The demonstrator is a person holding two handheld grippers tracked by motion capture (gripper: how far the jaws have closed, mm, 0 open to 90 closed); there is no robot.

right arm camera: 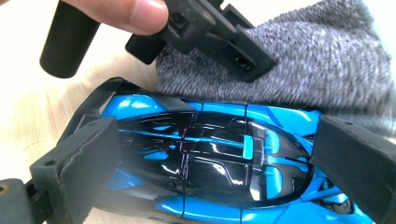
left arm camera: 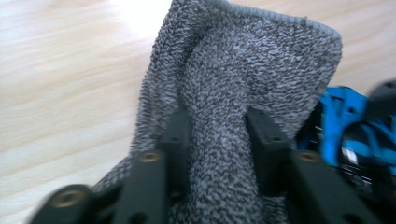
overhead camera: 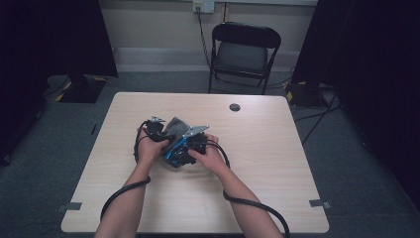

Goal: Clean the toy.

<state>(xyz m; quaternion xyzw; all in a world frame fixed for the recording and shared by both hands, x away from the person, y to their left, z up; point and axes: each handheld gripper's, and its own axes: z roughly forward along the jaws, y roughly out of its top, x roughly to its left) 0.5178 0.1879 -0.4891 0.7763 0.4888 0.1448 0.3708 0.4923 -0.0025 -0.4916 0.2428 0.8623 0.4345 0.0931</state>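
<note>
A grey knitted cloth (left arm camera: 243, 70) is bunched between the two black jaws of my left gripper (left arm camera: 217, 135), which is shut on it. A blue and black toy car (right arm camera: 187, 140) lies lengthwise between the jaws of my right gripper (right arm camera: 219, 154), whose pads press on its nose and tail. The cloth (right arm camera: 322, 65) lies against the car's far side, with the left gripper (right arm camera: 224, 42) and a thumb (right arm camera: 126, 11) above it. From above, both hands meet at the table's middle, left gripper (overhead camera: 157, 130) on the cloth (overhead camera: 174, 125), right gripper (overhead camera: 184, 148) on the car (overhead camera: 173, 152).
The wooden table (overhead camera: 277, 163) has a round cable hole (overhead camera: 235, 107) near its far edge. A black folding chair (overhead camera: 243, 49) stands behind it. Black cables trail from both grippers toward the near edge. Dark curtains flank the room.
</note>
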